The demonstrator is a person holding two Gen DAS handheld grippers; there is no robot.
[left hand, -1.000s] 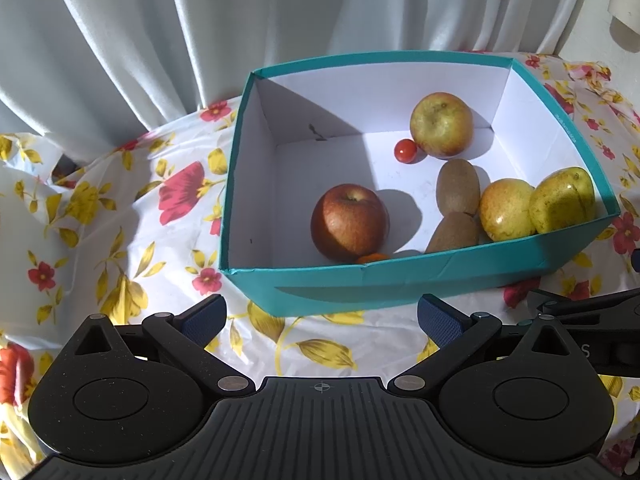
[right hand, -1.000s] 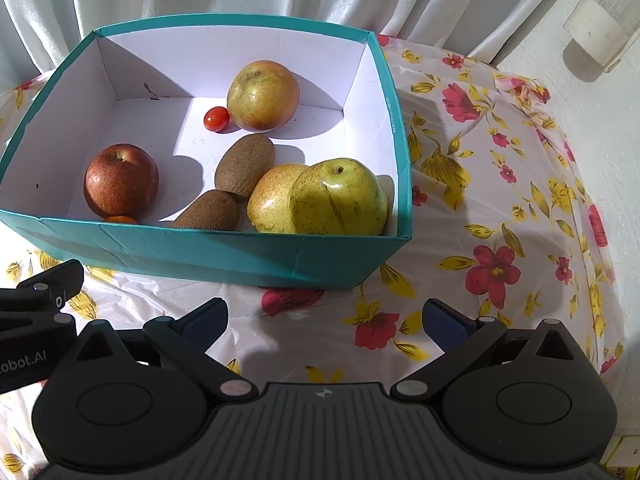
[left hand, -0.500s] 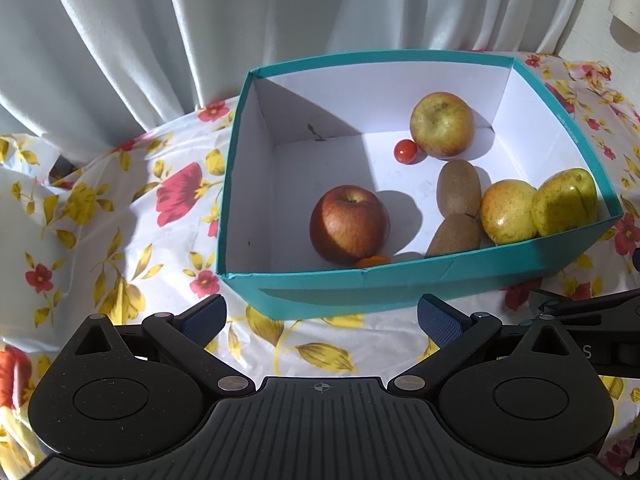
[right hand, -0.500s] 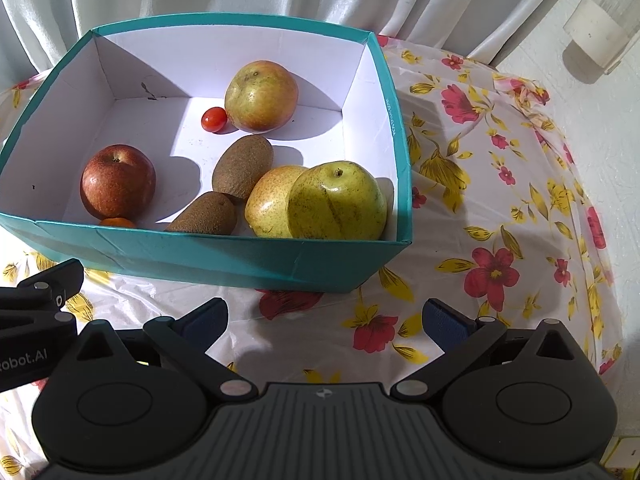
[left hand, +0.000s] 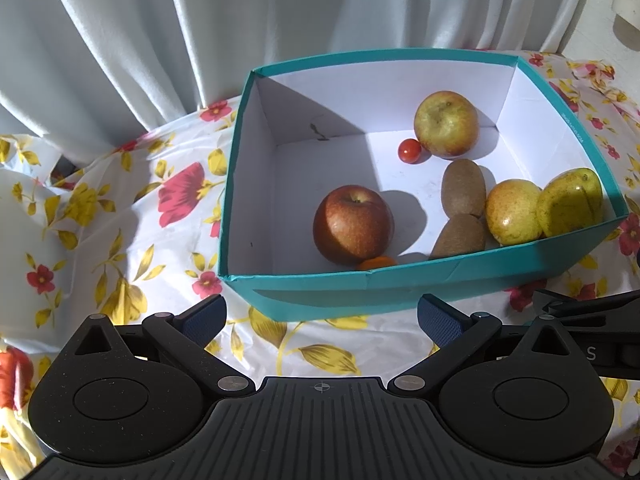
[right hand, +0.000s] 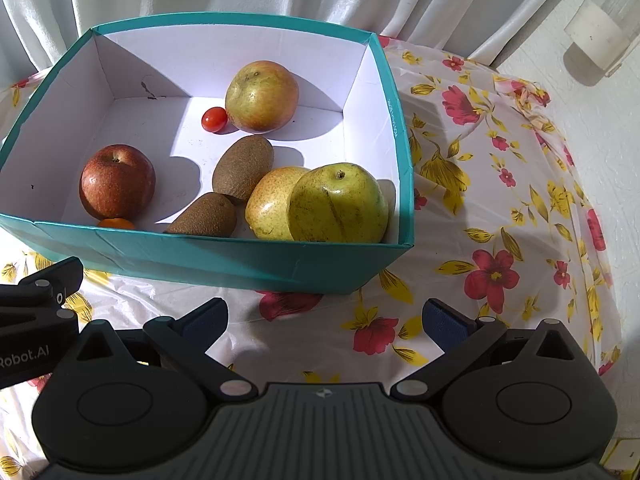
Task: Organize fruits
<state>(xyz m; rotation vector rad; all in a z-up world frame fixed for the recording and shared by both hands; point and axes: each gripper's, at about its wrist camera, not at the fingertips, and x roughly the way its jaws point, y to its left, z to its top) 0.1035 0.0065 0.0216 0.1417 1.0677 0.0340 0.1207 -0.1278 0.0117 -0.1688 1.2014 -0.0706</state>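
Fruit sits in the teal box point(left hand: 400, 284) at frame centre — my left gripper point(left hand: 320, 312) and right gripper point(right hand: 324, 316) jaws released, empty.

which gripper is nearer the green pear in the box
Right. The right gripper sits outside the box's near wall, almost straight in front of the green pear. The left gripper faces the red apple, with the pear off to its right.

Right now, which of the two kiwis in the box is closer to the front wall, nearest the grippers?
The kiwi lying against the teal box's front wall, beside the yellow pear. The other kiwi lies farther back, toward the cherry tomato.
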